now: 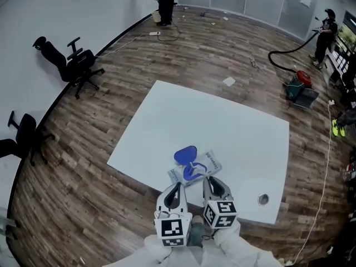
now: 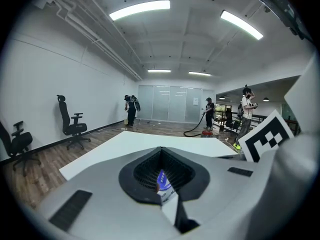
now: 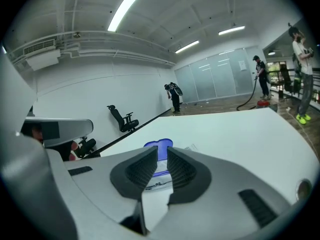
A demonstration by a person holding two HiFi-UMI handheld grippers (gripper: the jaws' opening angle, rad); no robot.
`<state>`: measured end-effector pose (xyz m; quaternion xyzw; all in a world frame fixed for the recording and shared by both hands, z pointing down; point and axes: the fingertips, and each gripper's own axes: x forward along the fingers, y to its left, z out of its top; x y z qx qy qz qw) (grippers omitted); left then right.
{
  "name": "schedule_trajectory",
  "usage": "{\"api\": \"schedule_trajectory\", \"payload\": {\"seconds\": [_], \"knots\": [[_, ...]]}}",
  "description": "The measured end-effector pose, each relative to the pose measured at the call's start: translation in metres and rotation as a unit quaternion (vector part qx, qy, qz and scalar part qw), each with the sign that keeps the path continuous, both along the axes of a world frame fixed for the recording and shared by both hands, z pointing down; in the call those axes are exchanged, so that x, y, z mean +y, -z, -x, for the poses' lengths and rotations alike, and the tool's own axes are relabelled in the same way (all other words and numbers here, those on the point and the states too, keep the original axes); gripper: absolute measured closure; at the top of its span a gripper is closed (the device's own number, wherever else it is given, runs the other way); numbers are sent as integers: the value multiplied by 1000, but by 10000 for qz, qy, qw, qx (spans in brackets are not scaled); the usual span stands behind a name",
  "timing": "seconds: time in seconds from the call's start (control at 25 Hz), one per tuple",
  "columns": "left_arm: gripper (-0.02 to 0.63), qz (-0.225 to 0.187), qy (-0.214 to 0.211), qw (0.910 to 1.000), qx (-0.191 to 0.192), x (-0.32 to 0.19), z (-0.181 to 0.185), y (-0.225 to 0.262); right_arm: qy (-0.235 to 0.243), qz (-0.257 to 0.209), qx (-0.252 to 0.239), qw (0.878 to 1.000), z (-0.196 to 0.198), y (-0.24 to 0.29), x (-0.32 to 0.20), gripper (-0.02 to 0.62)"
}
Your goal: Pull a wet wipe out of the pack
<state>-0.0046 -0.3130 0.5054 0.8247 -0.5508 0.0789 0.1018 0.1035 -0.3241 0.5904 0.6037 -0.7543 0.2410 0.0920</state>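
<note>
The wet wipe pack (image 1: 201, 164) lies flat near the front edge of the white table (image 1: 233, 132), its blue lid (image 1: 185, 155) flipped open and standing up. My left gripper (image 1: 178, 184) hovers just short of the pack's near left corner, its fingertips meeting and nothing held. Through the hollow between its pads in the left gripper view, a sliver of the pack (image 2: 163, 183) shows beyond the left gripper (image 2: 160, 149). My right gripper (image 1: 211, 178) sits at the pack's near right side, jaws a narrow gap apart. In the right gripper view the blue lid (image 3: 158, 148) shows beyond the right gripper (image 3: 161, 154).
A small round metal fitting (image 1: 263, 198) is set in the table's front right corner. Black office chairs (image 1: 75, 64) stand along the left wall. One person (image 1: 165, 1) stands far back, another (image 1: 324, 35) holds a vacuum hose at the right.
</note>
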Motion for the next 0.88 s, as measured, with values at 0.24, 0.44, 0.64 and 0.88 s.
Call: {"api": "schedule_trajectory", "payload": {"seconds": [0.24,0.44,0.64,0.88], "knots": [[609,36,248,9997,-19,-7,5,-8,166,238,-10,9996,4,-27,-16,529],[609,131,369,9992,-10,-10,3,-19,212,463,-24,9987,0,-49,-23,520],[609,251,517,9983,-7,-15,9,-32,259,588,-36,9979,0,-63,-29,520],[609,303,675,9973,3,-22,18,-38,344,728,-78,9967,8,-75,-34,520]]}}
